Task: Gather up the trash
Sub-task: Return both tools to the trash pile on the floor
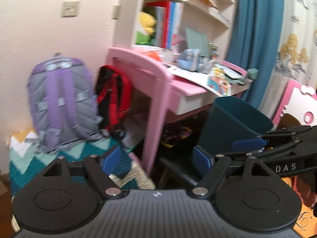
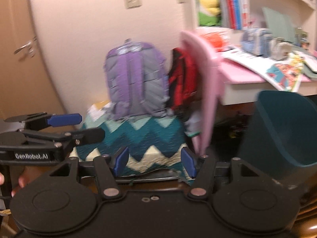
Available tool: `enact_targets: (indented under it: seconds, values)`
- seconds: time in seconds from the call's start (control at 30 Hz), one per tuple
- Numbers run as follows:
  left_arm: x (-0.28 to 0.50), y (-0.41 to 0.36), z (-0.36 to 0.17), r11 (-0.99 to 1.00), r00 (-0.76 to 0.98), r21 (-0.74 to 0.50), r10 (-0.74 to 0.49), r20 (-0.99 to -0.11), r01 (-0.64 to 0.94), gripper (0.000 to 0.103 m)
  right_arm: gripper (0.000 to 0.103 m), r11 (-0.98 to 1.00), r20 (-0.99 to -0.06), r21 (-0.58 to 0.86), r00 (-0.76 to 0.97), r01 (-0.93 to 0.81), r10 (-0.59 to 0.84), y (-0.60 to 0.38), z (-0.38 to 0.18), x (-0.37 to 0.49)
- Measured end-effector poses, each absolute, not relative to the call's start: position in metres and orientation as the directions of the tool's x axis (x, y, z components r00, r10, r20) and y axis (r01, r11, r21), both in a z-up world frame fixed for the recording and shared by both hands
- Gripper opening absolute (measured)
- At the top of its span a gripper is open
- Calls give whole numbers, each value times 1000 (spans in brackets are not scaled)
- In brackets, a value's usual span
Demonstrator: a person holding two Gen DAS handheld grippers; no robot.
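A dark teal trash bin [image 1: 235, 123] stands upright on the floor at right, beside the pink desk [image 1: 158, 75], mouth upward; its contents cannot be made out. Left gripper [image 1: 158, 159] and right gripper [image 2: 154, 159] both have jaws apart, empty. A purple backpack [image 2: 134, 79] sits farther left on a zigzag blanket [image 2: 142, 138].

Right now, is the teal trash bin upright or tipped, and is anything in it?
Tilted, it seems: the teal trash bin leans with its mouth toward the right wrist camera. The inner wall in view looks bare; its bottom is hidden, so contents cannot be told.
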State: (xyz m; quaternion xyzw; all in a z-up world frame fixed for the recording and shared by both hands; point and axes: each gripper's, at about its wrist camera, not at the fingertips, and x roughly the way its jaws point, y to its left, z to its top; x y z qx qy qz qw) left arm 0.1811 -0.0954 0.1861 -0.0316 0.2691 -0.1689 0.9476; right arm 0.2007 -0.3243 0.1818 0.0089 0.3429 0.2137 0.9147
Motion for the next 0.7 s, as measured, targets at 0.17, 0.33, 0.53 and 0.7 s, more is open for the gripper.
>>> enact_targets:
  seconds: [0.17,0.33,0.53,0.7]
  values:
    - [165,-36,164,965,821,-168,-260,-508,202,98,57,869,-647,174,611,-464,456,-275,154,200]
    - [158,15,128,981,823,-167,-176,-540,100,102,58,826,-669,190,546,-531,504,-225,110,205]
    - [156,67,72,985,816,-171,-124,-565,30,103,58,790,-695,216,478,-574,537,-175,47,217]
    - [169,103,18,986,781,-166,-97,-617,-9,103,58,775,-722,237,428,-585,544,-139,-13,229]
